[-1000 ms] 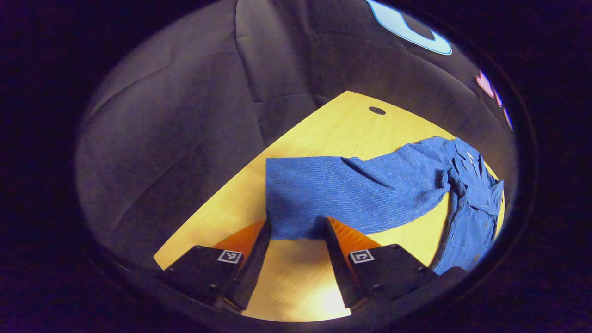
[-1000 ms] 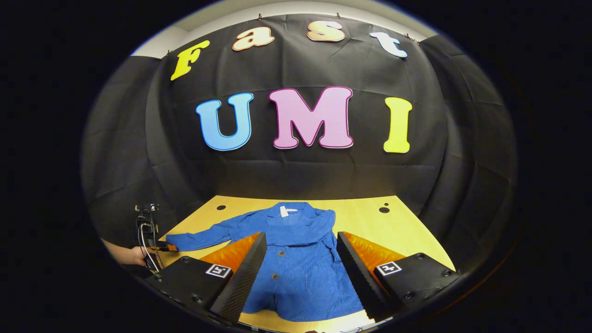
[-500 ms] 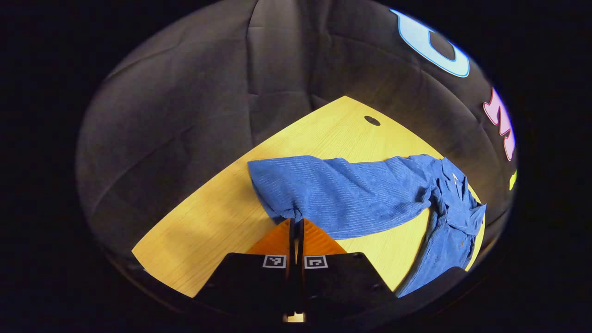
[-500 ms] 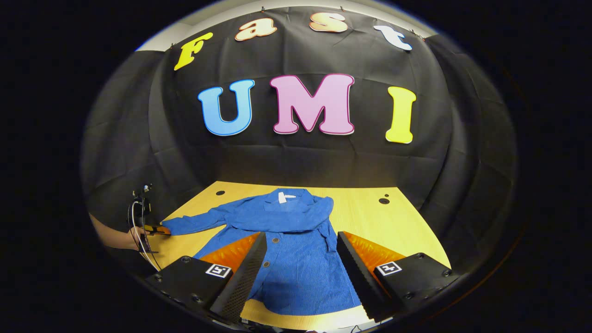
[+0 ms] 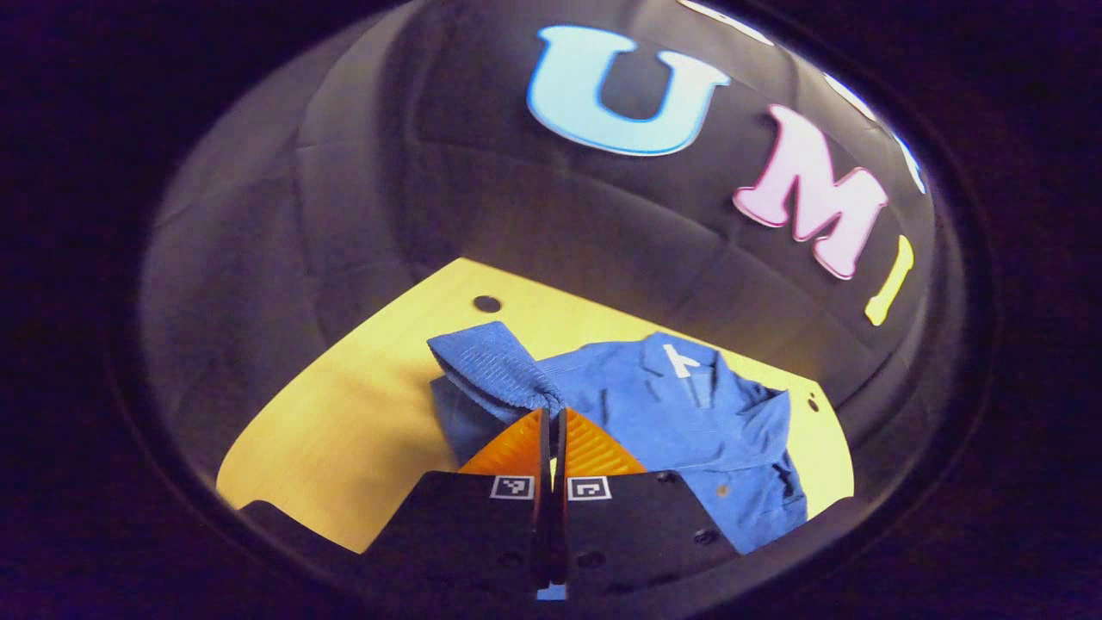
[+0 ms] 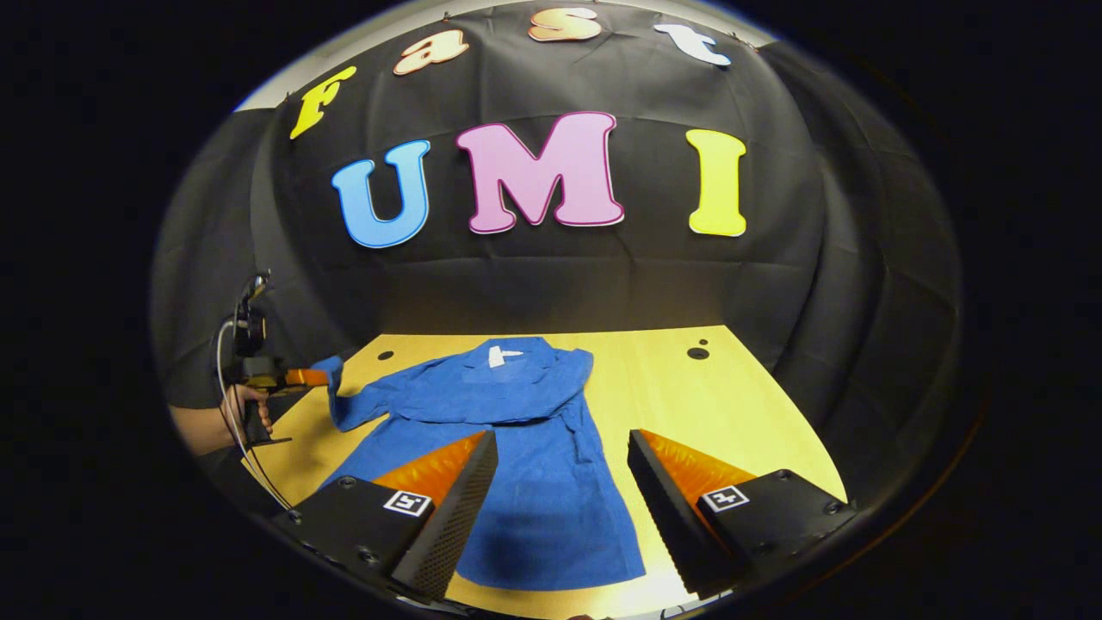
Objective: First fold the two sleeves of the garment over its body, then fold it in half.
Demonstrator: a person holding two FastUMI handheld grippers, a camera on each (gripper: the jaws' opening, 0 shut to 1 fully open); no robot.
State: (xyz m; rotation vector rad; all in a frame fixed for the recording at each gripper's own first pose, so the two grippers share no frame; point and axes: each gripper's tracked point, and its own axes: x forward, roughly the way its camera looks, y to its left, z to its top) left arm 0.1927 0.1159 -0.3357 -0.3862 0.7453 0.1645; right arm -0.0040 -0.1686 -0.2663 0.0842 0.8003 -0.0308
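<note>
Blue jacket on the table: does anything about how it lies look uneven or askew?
Yes. The blue jacket lies lopsided: one sleeve is lifted off the table, pinched in the left hand-held gripper, while the other sleeve already lies folded over the body.

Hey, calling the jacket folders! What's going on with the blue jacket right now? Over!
Left hand-held gripper shut on sleeve cuff, lifted off table. Right hand-held gripper open above blue jacket. Nothing in the way.

Your left gripper [image 5: 552, 418] clamped on blue sleeve cuff [image 5: 491, 366], raised above the jacket [image 5: 680, 413], yellow table [image 5: 344, 430] beneath.
</note>
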